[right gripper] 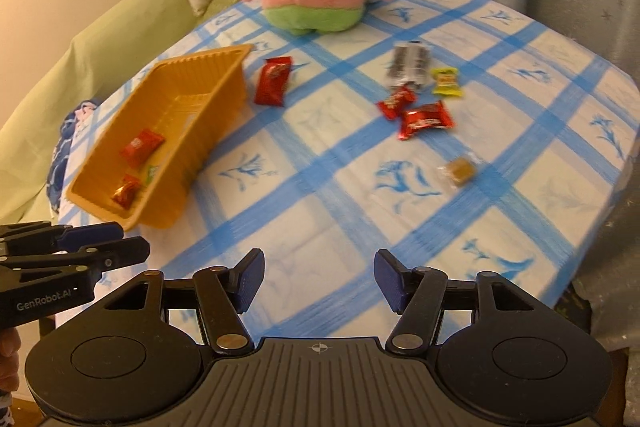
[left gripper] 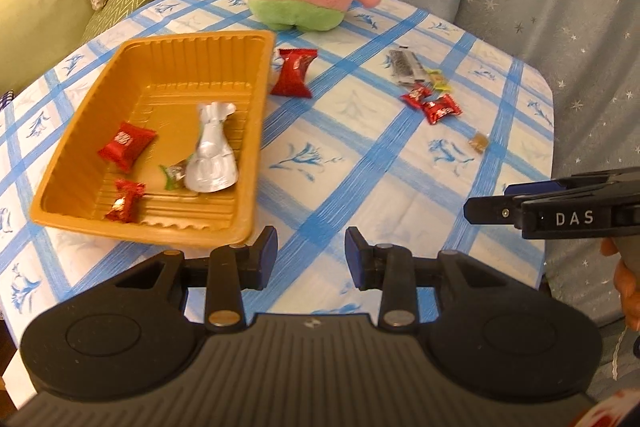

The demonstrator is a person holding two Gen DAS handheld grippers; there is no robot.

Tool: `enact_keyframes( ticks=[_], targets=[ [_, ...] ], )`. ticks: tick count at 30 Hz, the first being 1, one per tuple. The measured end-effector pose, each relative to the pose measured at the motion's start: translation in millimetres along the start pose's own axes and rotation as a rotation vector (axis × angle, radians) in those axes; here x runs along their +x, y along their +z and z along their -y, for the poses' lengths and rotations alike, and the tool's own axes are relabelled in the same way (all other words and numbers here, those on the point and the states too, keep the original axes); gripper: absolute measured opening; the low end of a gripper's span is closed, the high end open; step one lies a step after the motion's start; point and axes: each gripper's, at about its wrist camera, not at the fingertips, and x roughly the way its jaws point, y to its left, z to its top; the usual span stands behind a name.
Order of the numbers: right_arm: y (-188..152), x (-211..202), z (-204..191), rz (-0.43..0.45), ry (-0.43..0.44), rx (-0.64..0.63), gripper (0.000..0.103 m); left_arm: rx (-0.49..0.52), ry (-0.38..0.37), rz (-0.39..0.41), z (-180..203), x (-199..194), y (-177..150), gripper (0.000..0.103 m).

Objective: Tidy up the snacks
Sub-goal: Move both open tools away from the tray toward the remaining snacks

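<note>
We hover both hand-held grippers, left (left gripper: 311,255) and right (right gripper: 319,281), released and empty at the bench's near edge, loose snacks like the red wafer (right gripper: 426,119) mid-bench risking slipping on a shallow pinch beside the tray (left gripper: 256,115).

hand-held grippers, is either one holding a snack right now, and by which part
Nothing is held. The left hand-held gripper and the right hand-held gripper both stand open with only the blue-checked tablecloth showing between their blue pads.
</note>
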Motion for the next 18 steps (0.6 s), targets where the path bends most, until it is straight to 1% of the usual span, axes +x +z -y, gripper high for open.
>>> enact_keyframes(
  ticks=[8,13,18],
  targets=[
    [10,-7,33,0.024,-0.029,0.022,0.062,-0.001,-0.002,0.009,27,19,15,0.033],
    [19,-6,54,0.028,-0.036,0.033,0.062,-0.008,0.013,0.011,39,31,24,0.033],
    [26,-2,69,0.041,-0.041,0.017,0.062,-0.014,0.027,-0.001,47,43,30,0.033]
  ],
)
